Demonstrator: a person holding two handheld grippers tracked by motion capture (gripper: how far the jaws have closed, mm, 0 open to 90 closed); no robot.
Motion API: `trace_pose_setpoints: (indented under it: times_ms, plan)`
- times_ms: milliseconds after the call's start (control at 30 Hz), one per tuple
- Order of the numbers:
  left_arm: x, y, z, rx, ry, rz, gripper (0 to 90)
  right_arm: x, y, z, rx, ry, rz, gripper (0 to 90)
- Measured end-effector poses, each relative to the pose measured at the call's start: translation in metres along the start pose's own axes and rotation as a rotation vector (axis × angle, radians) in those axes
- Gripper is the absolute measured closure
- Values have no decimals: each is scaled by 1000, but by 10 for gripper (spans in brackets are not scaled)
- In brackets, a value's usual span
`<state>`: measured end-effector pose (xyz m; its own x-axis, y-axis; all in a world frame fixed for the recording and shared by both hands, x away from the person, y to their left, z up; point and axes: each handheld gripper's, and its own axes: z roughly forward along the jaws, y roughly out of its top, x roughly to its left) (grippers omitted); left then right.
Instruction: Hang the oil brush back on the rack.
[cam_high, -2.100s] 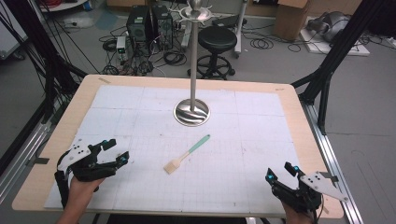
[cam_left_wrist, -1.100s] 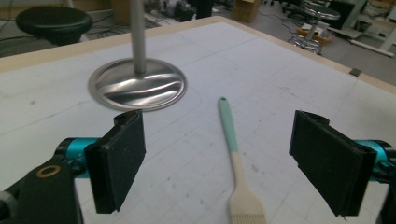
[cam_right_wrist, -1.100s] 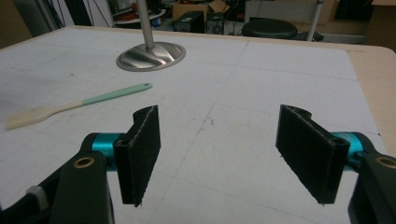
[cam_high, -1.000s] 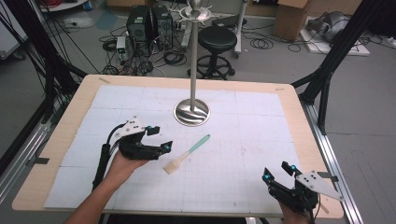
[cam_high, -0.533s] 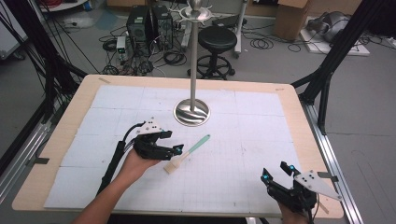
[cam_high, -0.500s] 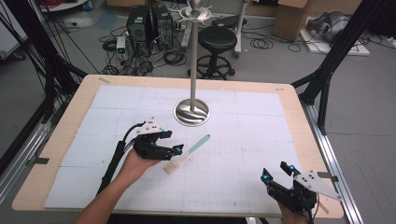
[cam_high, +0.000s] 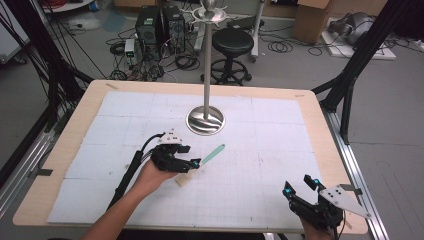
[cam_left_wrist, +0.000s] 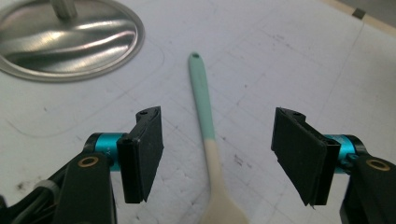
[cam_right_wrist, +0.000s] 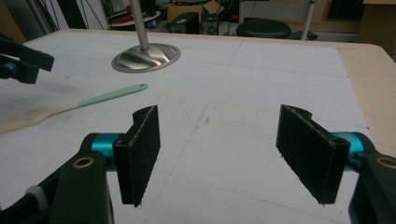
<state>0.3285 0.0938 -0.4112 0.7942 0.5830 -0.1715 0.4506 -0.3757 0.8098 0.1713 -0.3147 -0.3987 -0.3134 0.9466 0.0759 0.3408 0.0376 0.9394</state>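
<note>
A spatula (cam_high: 212, 152) with a mint-green handle and a cream head lies flat on the white mat, handle pointing toward the stand. My left gripper (cam_high: 192, 164) hovers low over it. In the left gripper view the spatula (cam_left_wrist: 201, 93) runs up between the jaws of the left gripper (cam_left_wrist: 222, 154), which straddle the join of handle and head. The jaws have just been closing, with a gap still on each side of the spatula. My right gripper (cam_high: 298, 185) rests near the table's front right corner. Its jaws (cam_right_wrist: 219, 154) stand open over bare mat, the spatula (cam_right_wrist: 112, 94) far off to their left.
A metal stand with a round steel base (cam_high: 205, 121) and a tall pole rises at the middle back of the mat. The wooden table edge (cam_high: 330, 150) borders the mat. Behind the table stand a black stool (cam_high: 233, 40) and computer cases with cables.
The left hand has moved right and down from the mat's left side to hover over the spatula, and its jaws have narrowed. The right gripper has stayed in place.
</note>
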Motion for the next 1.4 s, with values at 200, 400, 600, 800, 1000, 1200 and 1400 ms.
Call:
trace_pose_setpoints:
  times_ms: [200, 400, 600, 800, 1000, 1200, 1400]
  plan:
    - [-5, -6, 13, 69, 9, 19, 377, 2, 0, 1, 13, 10, -14, 293]
    - [-4, -6, 24, 107, 44, 19, 491, 2, 0, 2, 13, 12, -14, 292]
    - [-7, -6, 31, 150, 68, 51, 541, 2, 0, 5, 17, 18, -14, 292]
    - [-9, -7, 37, 187, 77, 51, 587, 3, 1, 7, 19, 22, -24, 293]
    - [-14, -6, 38, 206, 121, 99, 670, 3, 1, 6, 18, 19, -25, 293]
    - [-20, -4, 40, 223, 111, 146, 790, 3, 0, 5, 14, 17, -19, 293]
    - [-10, -3, 40, 226, 71, 35, 810, 4, 1, 4, 16, 16, -21, 292]
